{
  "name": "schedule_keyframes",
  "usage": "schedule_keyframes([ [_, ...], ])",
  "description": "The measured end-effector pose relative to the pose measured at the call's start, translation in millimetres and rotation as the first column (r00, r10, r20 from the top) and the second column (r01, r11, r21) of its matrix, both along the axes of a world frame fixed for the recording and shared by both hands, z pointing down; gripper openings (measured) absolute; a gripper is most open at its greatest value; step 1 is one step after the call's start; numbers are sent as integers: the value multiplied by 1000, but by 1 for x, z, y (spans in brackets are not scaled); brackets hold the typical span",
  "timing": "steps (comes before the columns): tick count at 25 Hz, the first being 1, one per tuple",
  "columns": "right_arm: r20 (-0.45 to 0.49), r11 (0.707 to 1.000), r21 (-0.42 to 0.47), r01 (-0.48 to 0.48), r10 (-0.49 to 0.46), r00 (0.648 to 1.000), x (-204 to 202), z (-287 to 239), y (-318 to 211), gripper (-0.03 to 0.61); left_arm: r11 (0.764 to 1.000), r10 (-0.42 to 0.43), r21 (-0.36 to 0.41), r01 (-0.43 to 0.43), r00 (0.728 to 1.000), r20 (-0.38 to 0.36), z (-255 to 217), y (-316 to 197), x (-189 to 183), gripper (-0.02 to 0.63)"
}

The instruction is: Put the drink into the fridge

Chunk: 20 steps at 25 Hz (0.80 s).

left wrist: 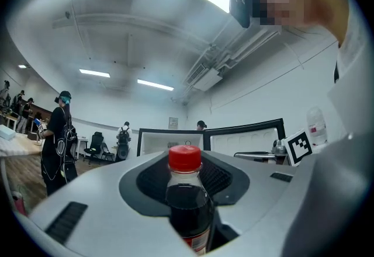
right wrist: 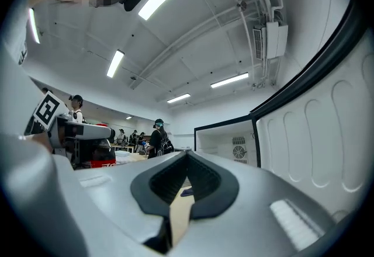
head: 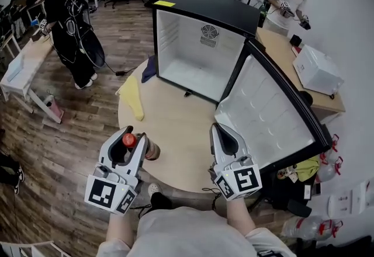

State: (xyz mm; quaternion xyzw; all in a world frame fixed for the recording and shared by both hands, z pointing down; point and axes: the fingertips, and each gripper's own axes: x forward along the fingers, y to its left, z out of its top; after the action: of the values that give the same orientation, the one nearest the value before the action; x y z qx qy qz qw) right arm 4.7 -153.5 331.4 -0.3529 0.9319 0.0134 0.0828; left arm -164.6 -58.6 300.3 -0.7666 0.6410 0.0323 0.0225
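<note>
The drink is a dark cola bottle [head: 150, 149] with a red cap [left wrist: 184, 157]. My left gripper [head: 133, 136] is shut on it just below the neck, and the bottle stands upright over the near left edge of the round wooden table [head: 175, 127]. The black mini fridge [head: 198, 57] stands open at the table's far side, its white inside empty. Its door [head: 263, 110] swings out to the right. My right gripper [head: 217, 127] hovers near the door's lower edge, shut with nothing in it; in the right gripper view its tips [right wrist: 187, 154] meet.
A yellow cloth [head: 133, 97] and a dark blue cloth [head: 149, 69] lie on the table left of the fridge. A person in black [head: 70, 28] stands far left, another [head: 289, 2] at the back right. A white box [head: 318, 69] sits on a side desk.
</note>
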Motion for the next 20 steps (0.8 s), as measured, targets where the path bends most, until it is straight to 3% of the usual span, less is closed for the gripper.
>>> schedule_keyframes([
  [12,0,995,3,-96,96,995,-76,-8,-60,11,992,124,-2,-124,992,23,-10,-77,-76,144],
  [20,-35,981,18,-191,192,981,-96,-8,-86,11,971,237,-21,-236,971,25,-6,-124,-101,144],
])
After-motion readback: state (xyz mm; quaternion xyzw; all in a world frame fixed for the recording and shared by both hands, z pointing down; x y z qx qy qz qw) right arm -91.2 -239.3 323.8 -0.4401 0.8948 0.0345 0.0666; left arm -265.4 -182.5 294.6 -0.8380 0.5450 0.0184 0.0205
